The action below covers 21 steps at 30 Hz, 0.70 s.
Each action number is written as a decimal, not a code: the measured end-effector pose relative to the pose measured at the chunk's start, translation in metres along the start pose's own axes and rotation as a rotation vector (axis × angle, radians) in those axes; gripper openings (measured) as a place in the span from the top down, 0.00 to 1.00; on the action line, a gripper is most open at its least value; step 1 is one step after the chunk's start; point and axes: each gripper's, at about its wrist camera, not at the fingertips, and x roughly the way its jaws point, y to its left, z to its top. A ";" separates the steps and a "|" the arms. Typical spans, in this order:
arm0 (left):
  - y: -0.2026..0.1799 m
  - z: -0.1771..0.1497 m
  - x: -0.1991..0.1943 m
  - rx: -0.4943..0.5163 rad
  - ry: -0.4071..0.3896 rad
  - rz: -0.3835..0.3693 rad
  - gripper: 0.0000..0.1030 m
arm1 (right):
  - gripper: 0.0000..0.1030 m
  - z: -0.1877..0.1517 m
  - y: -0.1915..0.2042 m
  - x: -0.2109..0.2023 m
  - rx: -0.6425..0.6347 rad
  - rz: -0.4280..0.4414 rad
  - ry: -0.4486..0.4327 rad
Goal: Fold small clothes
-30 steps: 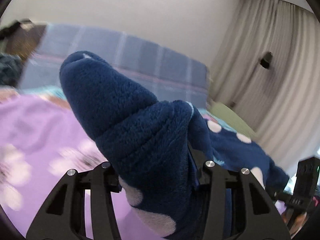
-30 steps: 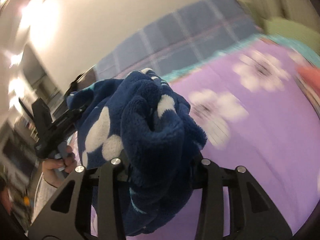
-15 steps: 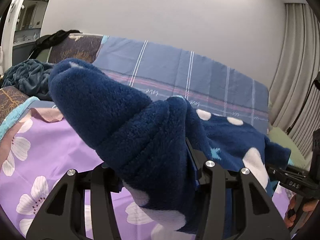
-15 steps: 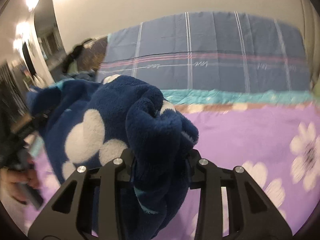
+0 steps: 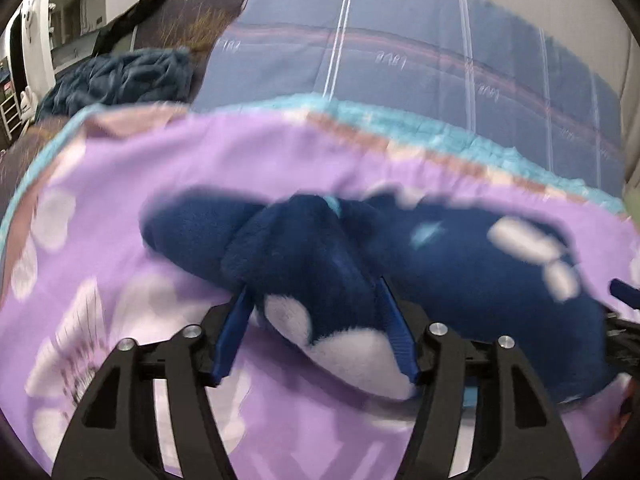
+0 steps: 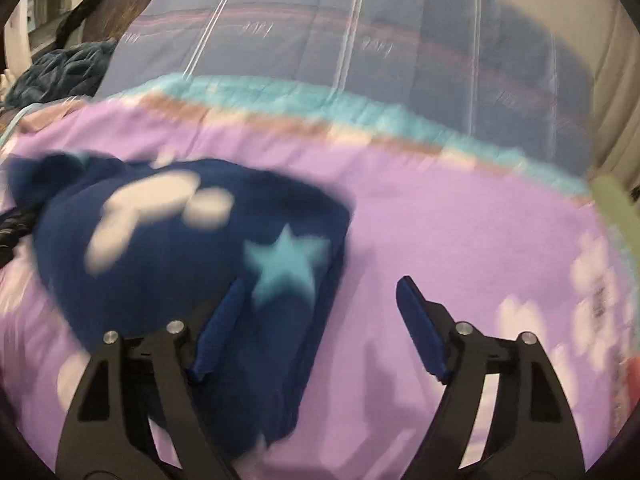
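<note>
A small navy fleece garment (image 5: 460,264) with white patches and a pale blue star lies on the purple flowered bed cover (image 5: 200,168). My left gripper (image 5: 312,300) is low over the cover, and a bunched fold of the fleece sits between its blue fingers (image 5: 236,320). In the right wrist view the garment (image 6: 172,248) lies to the left, star facing up. My right gripper (image 6: 320,296) is open; its left finger (image 6: 224,312) lies against the fleece edge and its right finger is over bare cover.
A blue plaid pillow or headboard cover (image 5: 400,52) stands behind the purple cover. A crumpled dark teal blanket (image 5: 120,76) lies at the back left. The purple cover (image 6: 480,220) stretches to the right of the garment. Both views are motion-blurred.
Both grippers have come down from mid-air to the bed, laying the garment on the purple cover. The right gripper has opened and let go of the fleece.
</note>
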 end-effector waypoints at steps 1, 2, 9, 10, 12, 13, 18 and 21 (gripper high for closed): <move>0.007 -0.004 -0.004 -0.029 -0.015 -0.024 0.34 | 0.22 -0.005 -0.002 -0.003 0.016 0.016 -0.010; 0.014 -0.006 -0.014 -0.067 -0.022 -0.060 0.34 | 0.22 -0.009 -0.007 -0.009 0.042 0.021 -0.014; -0.004 -0.024 -0.098 0.111 -0.163 -0.077 0.12 | 0.16 -0.035 -0.025 -0.101 0.046 0.021 -0.173; -0.004 -0.032 -0.119 0.111 -0.193 -0.107 0.09 | 0.13 -0.048 -0.027 -0.121 0.038 0.032 -0.198; -0.004 -0.047 -0.150 0.086 -0.216 -0.150 0.06 | 0.09 -0.072 -0.029 -0.151 0.022 0.026 -0.227; -0.003 -0.050 -0.161 0.077 -0.226 -0.167 0.02 | 0.08 -0.084 -0.029 -0.163 0.016 0.023 -0.237; -0.012 -0.095 -0.239 0.081 -0.279 -0.186 0.01 | 0.02 -0.159 -0.047 -0.241 0.077 0.049 -0.295; -0.021 -0.122 -0.283 0.105 -0.304 -0.189 0.01 | 0.02 -0.200 -0.055 -0.284 0.145 0.049 -0.302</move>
